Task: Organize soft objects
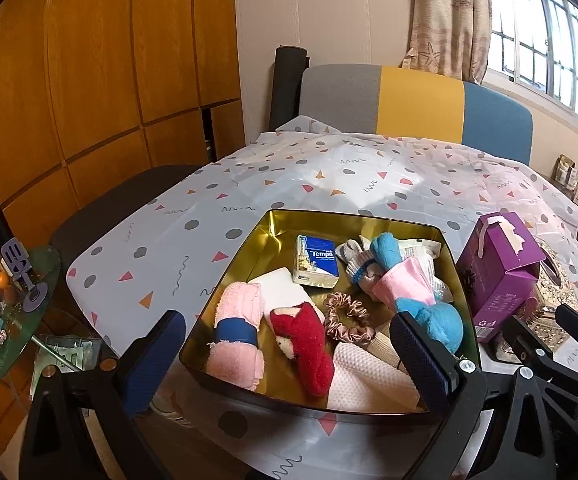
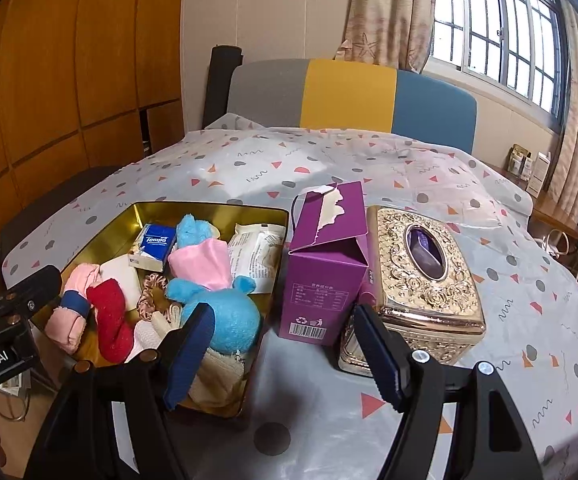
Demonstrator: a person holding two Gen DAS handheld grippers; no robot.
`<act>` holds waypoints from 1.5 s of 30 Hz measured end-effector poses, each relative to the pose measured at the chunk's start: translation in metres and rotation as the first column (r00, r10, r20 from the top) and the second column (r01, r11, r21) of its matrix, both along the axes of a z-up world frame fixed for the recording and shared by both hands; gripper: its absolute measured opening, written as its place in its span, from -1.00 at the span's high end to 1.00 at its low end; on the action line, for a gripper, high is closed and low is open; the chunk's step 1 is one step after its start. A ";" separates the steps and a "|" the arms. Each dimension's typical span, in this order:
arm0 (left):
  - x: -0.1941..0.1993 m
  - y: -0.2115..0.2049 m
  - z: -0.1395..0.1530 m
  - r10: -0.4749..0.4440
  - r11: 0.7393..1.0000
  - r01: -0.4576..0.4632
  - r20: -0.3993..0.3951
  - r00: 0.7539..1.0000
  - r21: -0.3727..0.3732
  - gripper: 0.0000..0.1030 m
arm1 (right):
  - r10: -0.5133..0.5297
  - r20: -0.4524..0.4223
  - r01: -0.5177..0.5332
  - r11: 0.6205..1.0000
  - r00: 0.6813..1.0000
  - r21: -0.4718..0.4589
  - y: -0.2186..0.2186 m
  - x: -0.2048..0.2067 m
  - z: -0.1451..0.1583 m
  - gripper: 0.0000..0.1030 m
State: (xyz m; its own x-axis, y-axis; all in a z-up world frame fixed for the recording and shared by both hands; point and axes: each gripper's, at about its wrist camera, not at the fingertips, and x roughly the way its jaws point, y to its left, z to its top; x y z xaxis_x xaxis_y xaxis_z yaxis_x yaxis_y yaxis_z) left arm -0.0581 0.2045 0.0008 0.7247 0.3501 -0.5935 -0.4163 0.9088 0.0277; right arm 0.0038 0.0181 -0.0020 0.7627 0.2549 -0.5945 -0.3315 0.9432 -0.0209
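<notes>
**Both grippers open and empty over the near edge of the gold tin**

The left gripper (image 1: pixel 289 360) has its blue-padded jaws spread wide with nothing between the pads; they straddle the near rim of the gold tin (image 1: pixel 225 276), one finger outside its left wall, the other over its near right corner. The right gripper (image 2: pixel 285 352) also stands agape and holds nothing: its left finger hangs over the tin's near right corner, its right finger in front of the boxes beside the tin.

Inside the tin lie the soft things. Against its near left wall is a rolled pink towel (image 1: pixel 237 332) with a blue band. Just beside that, toward the tin's middle, lies a red sock (image 1: pixel 309 344), and next to it a satin scrunchie (image 1: pixel 345 320). A white textured cloth (image 1: pixel 369 376) fills the near side. A blue plush toy (image 2: pixel 225 308) in a pink garment lies along the right side, its head at the near right corner. A Tempo tissue pack (image 1: pixel 316 266) sits toward the tin's far wall, with a white sachet (image 2: pixel 257 252) at the far right.

Just right of the tin stands a purple carton (image 2: pixel 325 276), its top torn. Touching the carton's right side is an ornate gold tissue box (image 2: pixel 429 280). All rest on a patterned tablecloth (image 2: pixel 489 320).
</notes>
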 end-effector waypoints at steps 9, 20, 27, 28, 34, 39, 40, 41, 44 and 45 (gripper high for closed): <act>0.000 0.000 0.000 -0.002 1.000 0.002 -0.001 1.000 0.000 -0.99 | -0.005 0.003 0.005 1.000 1.000 0.006 -0.002 0.000 0.001 -0.43; 0.000 -0.002 0.000 -0.003 1.000 0.003 -0.002 1.000 0.000 -0.99 | -0.003 0.003 0.003 1.000 1.000 0.006 -0.004 0.001 0.002 -0.43; 0.000 -0.002 -0.001 -0.002 1.000 0.002 -0.004 1.000 0.000 -0.99 | -0.003 0.004 0.003 1.000 1.000 0.005 -0.003 0.000 0.001 -0.43; 0.000 -0.002 -0.001 -0.002 1.000 0.002 -0.004 1.000 0.001 -0.99 | -0.004 0.002 0.004 1.000 1.000 0.006 -0.003 0.000 0.002 -0.43; -0.001 -0.002 -0.002 -0.001 1.000 0.001 -0.007 1.000 0.002 -0.99 | -0.004 0.001 0.004 1.000 1.000 0.006 -0.003 0.000 0.002 -0.43; -0.002 -0.003 -0.002 0.000 1.000 0.000 -0.009 1.000 0.003 -0.99 | -0.005 0.002 0.005 1.000 1.000 0.005 -0.003 0.000 0.002 -0.43; -0.002 -0.003 -0.003 -0.001 1.000 0.001 -0.009 1.000 0.002 -0.99 | -0.006 0.002 0.006 1.000 1.000 0.004 -0.003 -0.001 0.002 -0.43; -0.003 -0.003 -0.003 -0.001 1.000 0.001 -0.010 1.000 0.001 -0.99 | -0.005 0.003 0.005 1.000 1.000 0.003 -0.003 -0.001 0.002 -0.43; -0.003 -0.004 -0.004 -0.001 1.000 0.001 -0.012 1.000 0.002 -0.99 | -0.006 0.000 0.006 1.000 1.000 0.005 -0.003 0.000 0.002 -0.43; -0.003 -0.004 -0.004 -0.001 1.000 0.001 -0.012 1.000 0.001 -0.99 | -0.007 0.000 0.007 1.000 1.000 0.005 -0.003 0.000 0.002 -0.43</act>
State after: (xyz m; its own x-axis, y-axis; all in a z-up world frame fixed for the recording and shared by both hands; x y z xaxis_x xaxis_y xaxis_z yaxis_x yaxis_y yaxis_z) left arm -0.0611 0.2010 -0.0035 0.7183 0.3500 -0.6013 -0.4148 0.9093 0.0338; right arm 0.0034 0.0154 -0.0003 0.7646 0.2526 -0.5929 -0.3253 0.9455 -0.0167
